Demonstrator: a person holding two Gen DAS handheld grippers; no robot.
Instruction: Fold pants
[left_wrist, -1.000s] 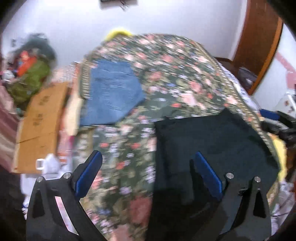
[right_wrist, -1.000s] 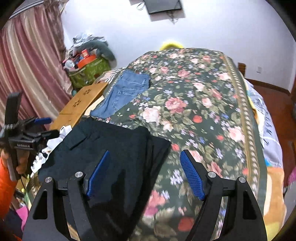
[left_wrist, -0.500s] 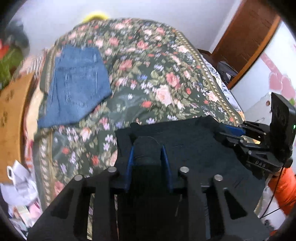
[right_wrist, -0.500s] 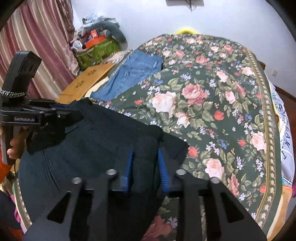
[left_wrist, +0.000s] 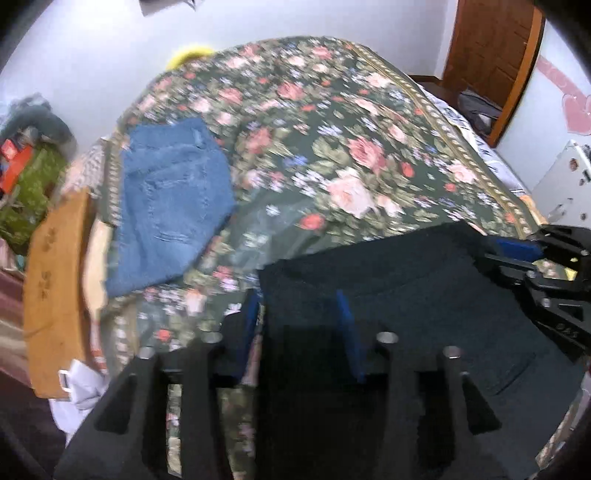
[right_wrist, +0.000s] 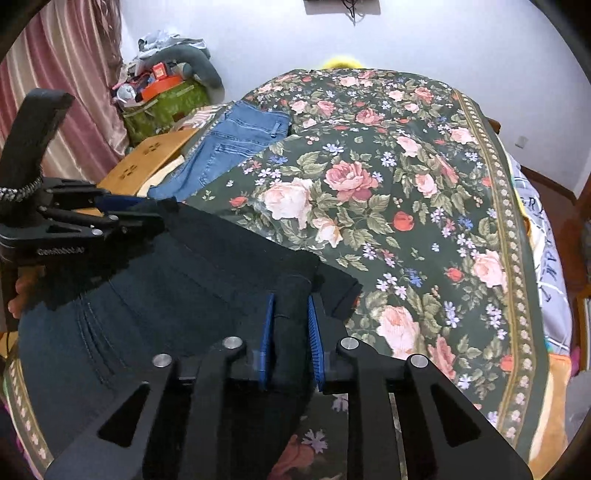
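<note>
Blue jeans (right_wrist: 236, 147) on floral bedspread (right_wrist: 406, 206)

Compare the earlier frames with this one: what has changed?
Both grippers came down, open, onto the black pants. The right gripper closed on a bunched fold at their near edge. The left gripper also pinched, and its jaws are now opening, the cloth's edge between them. The blue jeans and floral bedspread stayed put.

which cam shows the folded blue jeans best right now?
Right wrist view. The blue jeans are sharp there, with seams and belt loop visible, lying at the floral bedspread's far left edge. The left wrist view shows them larger but motion-blurred.
</note>
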